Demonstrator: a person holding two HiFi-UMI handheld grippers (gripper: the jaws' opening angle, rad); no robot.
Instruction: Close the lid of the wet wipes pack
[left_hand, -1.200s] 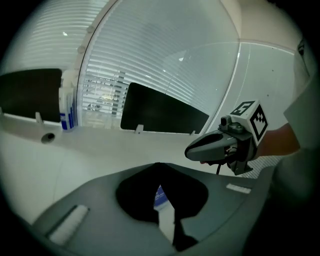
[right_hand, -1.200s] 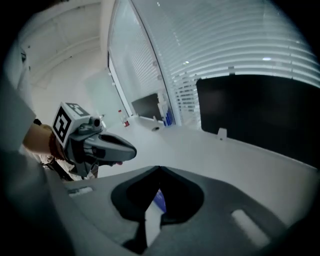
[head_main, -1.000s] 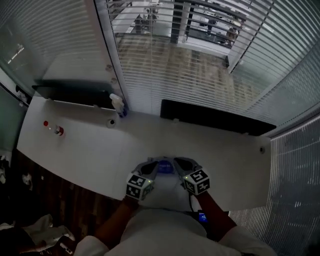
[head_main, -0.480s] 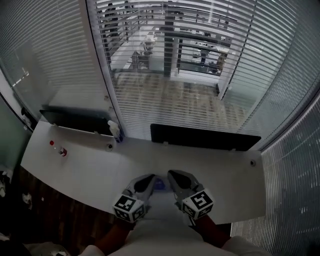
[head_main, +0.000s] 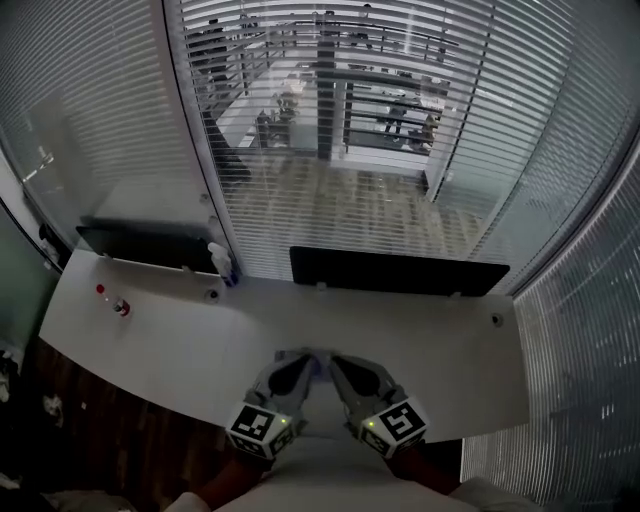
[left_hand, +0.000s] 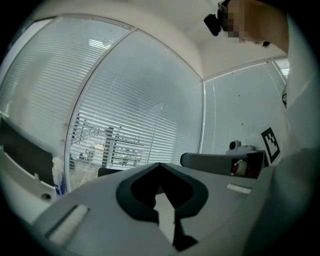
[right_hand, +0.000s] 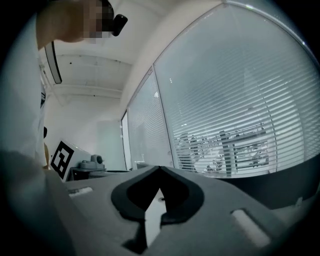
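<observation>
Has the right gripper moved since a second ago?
Yes: right gripper drew back toward the person; its marker cube now sits at the table's near edge.

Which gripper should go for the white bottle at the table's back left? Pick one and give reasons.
Left, probably. The left gripper sits on the side nearer the white bottle, across the table. The right gripper would have to cross over it. Both are shut and empty.

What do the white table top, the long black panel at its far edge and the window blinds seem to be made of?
Table top: probably laminate or painted board; it is smooth, matt white and shows no grain.
Black panel: dark and matt, possibly fabric or plastic; it is too small to tell.
Blinds: thin, pale horizontal slats, likely metal or plastic.
</observation>
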